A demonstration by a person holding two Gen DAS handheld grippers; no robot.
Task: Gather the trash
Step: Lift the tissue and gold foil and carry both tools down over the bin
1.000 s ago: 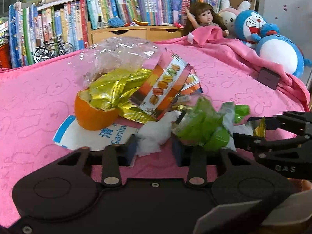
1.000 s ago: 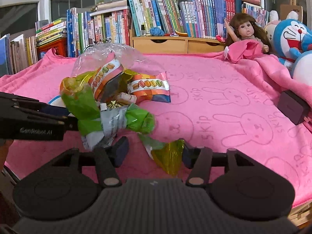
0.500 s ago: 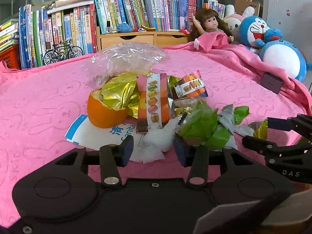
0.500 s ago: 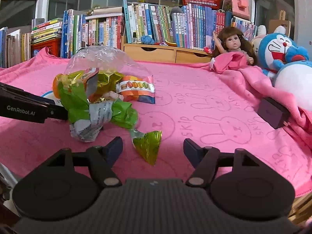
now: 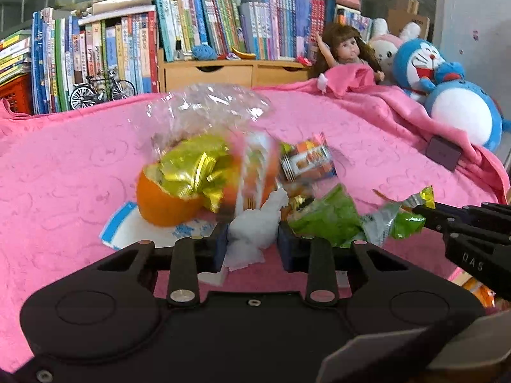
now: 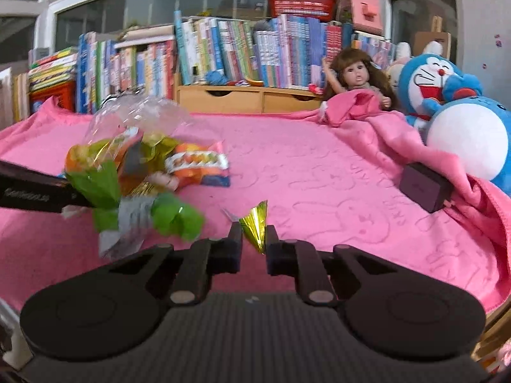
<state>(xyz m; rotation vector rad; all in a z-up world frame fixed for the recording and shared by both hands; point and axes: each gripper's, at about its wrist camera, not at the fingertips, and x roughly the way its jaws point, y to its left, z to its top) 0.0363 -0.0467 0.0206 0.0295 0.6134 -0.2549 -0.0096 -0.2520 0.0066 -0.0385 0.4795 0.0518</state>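
Observation:
A heap of trash lies on the pink blanket [image 5: 64, 159]: an orange peel [image 5: 166, 201], gold foil [image 5: 191, 169], a clear plastic bag [image 5: 207, 105], a macaron snack wrapper [image 5: 306, 162], a green wrapper [image 5: 329, 217] and a white-and-blue wipe packet [image 5: 127, 229]. My left gripper [image 5: 252, 247] is shut on a white tissue [image 5: 255, 229] at the heap's near edge. My right gripper [image 6: 254, 249] is shut on a small gold-green wrapper [image 6: 255, 225], to the right of the green wrapper [image 6: 172, 220]. The left gripper's side [image 6: 32, 188] shows at the left of the right wrist view.
A doll [image 6: 354, 76] and blue plush toys [image 6: 447, 95] rest at the back right under a fold of blanket. A black charger block [image 6: 421, 188] lies on the right. Books [image 6: 223, 51], wooden drawers [image 6: 249, 97] and a model bicycle [image 5: 99, 91] line the back.
Both grippers have shut: the left on the white tissue, the right on the gold-green wrapper that lay between its open fingers. The snack wrappers in the heap shifted slightly.

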